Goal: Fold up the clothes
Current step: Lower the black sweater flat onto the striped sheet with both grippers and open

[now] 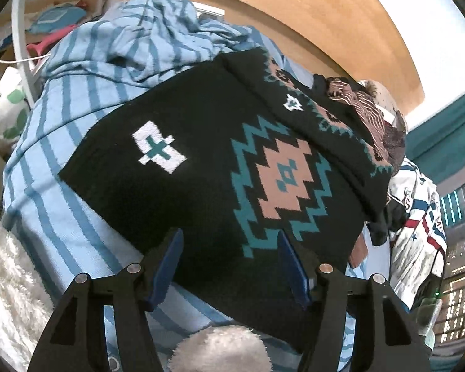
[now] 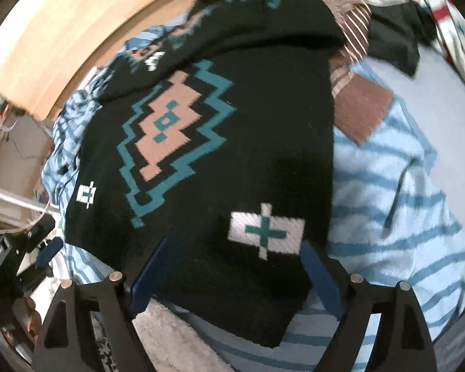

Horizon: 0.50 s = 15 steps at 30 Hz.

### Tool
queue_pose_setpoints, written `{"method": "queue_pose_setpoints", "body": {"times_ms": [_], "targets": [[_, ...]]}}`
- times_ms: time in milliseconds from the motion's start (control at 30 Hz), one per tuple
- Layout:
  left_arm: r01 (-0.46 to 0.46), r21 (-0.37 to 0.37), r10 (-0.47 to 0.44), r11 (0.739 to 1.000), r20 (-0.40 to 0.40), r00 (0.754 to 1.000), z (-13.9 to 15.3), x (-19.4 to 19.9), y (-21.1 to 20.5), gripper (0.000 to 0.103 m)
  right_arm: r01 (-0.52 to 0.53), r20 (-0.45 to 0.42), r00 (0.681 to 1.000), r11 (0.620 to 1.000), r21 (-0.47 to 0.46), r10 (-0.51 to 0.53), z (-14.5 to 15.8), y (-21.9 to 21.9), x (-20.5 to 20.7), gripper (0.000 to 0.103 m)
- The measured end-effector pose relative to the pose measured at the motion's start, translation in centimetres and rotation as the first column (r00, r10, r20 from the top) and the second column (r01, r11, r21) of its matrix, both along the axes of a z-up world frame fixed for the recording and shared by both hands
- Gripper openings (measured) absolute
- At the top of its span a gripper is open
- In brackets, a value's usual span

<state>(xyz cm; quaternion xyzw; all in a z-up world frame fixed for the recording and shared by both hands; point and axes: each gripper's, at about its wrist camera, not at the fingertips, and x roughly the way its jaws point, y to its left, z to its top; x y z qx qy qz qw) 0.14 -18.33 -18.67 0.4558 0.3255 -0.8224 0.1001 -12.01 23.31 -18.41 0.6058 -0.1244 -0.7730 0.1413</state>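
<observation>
Pale wooden boarding (image 1: 310, 15) curves across the background behind a heap of laundry, and beneath everything lies a light blue cloth with darker blue stripes (image 1: 77, 99), bunched into folds at its far end. I cannot tell what kind of surface the cloth covers.

On top of that striped cloth lies the garment I am working on, a black knitted sweater (image 1: 201, 142), spread fairly flat. It carries a large pink diamond outlined in teal zigzags (image 1: 283, 179) and small white blocks with teal crosses (image 1: 158, 150). One part of it is folded over along its far edge, showing a band of pink and teal pattern.

My left fingers (image 1: 229, 266) are spread apart, hovering just over the near edge of the sweater, with nothing between the blue pads. My right fingers (image 2: 235, 279) are spread wide too, straddling the sweater's near corner, close to a white cross block (image 2: 265, 232); the pads do not press on the knit.

Beyond the sweater, a brown piece with thin pale stripes (image 1: 356, 99) lies crumpled, and beside it a white garment with red and navy printing (image 1: 418, 217). Fluffy white fabric (image 1: 9, 272) sits at the near left edge in the left wrist view.
</observation>
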Motion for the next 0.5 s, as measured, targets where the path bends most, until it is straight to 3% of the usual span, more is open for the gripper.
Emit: {"method": "queue_pose_setpoints", "body": {"times_ms": [200,333,500], "targets": [[-0.030,-0.015,0.030,0.999,-0.017,0.999,0.7,1.0,-0.5,0.064,0.074,0.084,0.994,0.997,-0.021,-0.072,-1.5,1.4,0.1,0.091],[-0.039,-0.041,0.037,0.998,-0.046,0.998,1.7,1.6,-0.4,0.064,0.097,0.067,0.993,0.995,-0.021,-0.096,-0.9,2.0,0.5,0.093],[-0.031,-0.074,0.026,0.997,-0.060,0.998,2.5,1.8,-0.1,0.064,0.121,0.053,0.991,0.992,-0.020,-0.119,-0.3,2.4,0.8,0.103]]}}
